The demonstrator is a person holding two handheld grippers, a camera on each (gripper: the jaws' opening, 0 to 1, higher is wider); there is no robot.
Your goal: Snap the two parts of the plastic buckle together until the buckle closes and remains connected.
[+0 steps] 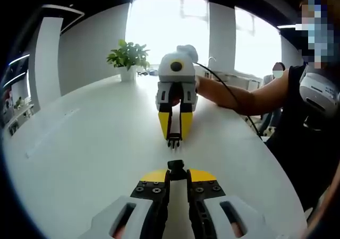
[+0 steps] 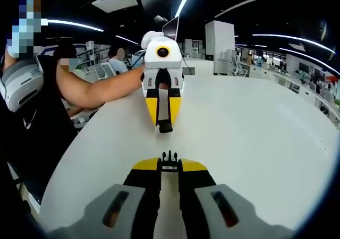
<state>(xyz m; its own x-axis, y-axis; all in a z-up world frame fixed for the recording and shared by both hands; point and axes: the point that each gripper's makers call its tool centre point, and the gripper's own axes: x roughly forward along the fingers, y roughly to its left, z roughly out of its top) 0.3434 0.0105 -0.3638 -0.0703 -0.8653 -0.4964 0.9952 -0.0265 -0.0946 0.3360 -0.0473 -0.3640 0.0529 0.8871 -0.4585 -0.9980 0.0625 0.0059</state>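
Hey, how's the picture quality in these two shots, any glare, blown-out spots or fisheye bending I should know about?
Left gripper view: the windows behind the potted plant are blown out white, and the table edge bows from fisheye distortion. Right gripper view: darker room lit by ceiling light strips, the table evenly lit, and the buckle part in the right gripper stays sharp.

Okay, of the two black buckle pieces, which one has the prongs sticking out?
The pronged buckle half in the right gripper; its tines point toward the blunt buckle half in the left gripper.
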